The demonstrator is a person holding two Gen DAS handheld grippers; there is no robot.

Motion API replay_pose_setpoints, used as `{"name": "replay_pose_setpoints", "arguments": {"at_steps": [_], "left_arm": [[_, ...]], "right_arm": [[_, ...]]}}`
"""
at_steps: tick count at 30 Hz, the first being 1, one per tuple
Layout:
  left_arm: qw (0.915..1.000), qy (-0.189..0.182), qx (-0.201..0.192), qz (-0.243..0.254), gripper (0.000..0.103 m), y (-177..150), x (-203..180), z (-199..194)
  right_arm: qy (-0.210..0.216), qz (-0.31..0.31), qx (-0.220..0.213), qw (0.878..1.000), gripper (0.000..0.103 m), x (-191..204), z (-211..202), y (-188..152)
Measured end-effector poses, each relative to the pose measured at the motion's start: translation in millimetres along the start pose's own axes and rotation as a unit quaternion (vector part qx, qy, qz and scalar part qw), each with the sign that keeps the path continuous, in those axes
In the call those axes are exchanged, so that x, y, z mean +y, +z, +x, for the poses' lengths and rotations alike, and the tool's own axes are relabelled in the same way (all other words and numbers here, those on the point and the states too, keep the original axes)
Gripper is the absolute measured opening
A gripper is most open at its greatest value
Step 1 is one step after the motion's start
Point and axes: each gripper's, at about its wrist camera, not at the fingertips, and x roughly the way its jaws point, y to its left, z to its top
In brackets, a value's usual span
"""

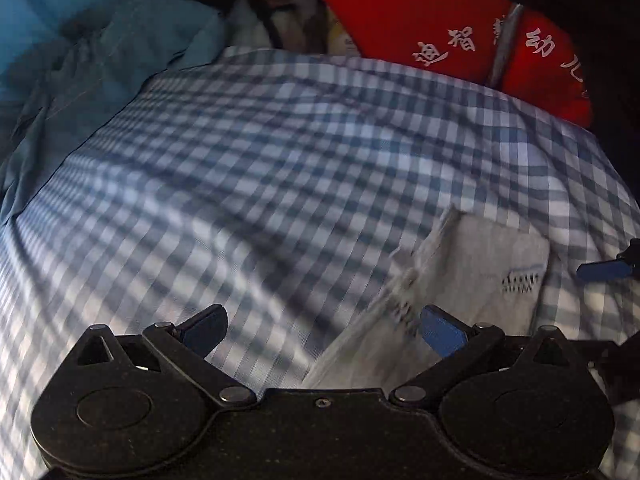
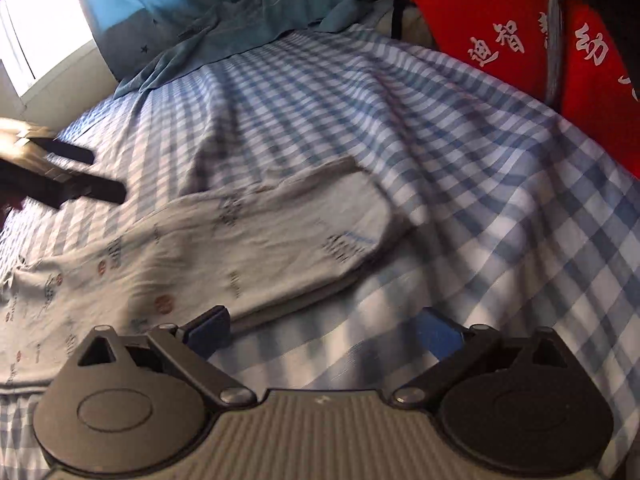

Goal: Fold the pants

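Pale grey printed pants (image 2: 248, 248) lie flat on a blue checked bedsheet (image 2: 460, 152), folded lengthwise with the rounded end to the right. In the left wrist view the pants (image 1: 472, 280) show at lower right. My left gripper (image 1: 324, 330) is open and empty, its right finger over the pants' edge. My right gripper (image 2: 326, 332) is open and empty, just in front of the pants' near edge. The left gripper also shows in the right wrist view (image 2: 80, 176) at far left, above the pants. A blue fingertip of the right gripper (image 1: 604, 270) shows at the right edge.
A rumpled teal cloth (image 2: 248, 28) lies at the far end of the bed. A red bag with white characters (image 2: 520, 40) stands at the far right. A bright window (image 2: 44, 28) is at upper left.
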Motion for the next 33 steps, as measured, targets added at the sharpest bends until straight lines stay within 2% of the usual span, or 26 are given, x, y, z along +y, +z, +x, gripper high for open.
{"name": "replay_pose_setpoints", "arguments": {"at_steps": [5,10,14,19,25,27,29,33], "left_arm": [[0.9988,-0.012,0.026,0.039,0.102,48,-32,66],[0.9962,-0.013,0.062,0.06,0.102,58,-53,103],[0.9961,-0.009,0.07,0.053,0.102,57,-57,106],[0.9958,-0.013,0.087,0.027,0.102,60,-52,109],[0.995,-0.009,0.099,0.009,0.102,62,-51,108],[0.9948,-0.007,0.102,0.0,0.102,65,-51,106],[0.9941,-0.01,0.107,-0.017,0.102,67,-50,100],[0.9905,-0.043,0.105,-0.077,0.101,69,-43,82]], "right_arm": [[0.017,-0.005,-0.015,1.0,0.074,-22,15,13],[0.02,0.004,-0.025,0.999,0.057,-30,26,19],[0.018,0.009,-0.032,0.999,0.052,-33,29,20],[0.004,-0.009,-0.042,0.999,0.054,-32,30,21],[0.006,-0.026,-0.035,0.999,0.053,-29,34,22],[0.003,-0.037,-0.035,0.999,0.048,-26,34,22],[-0.003,-0.051,-0.034,0.998,0.029,-22,32,21],[-0.014,-0.072,-0.041,0.996,0.018,-12,26,20]]}}
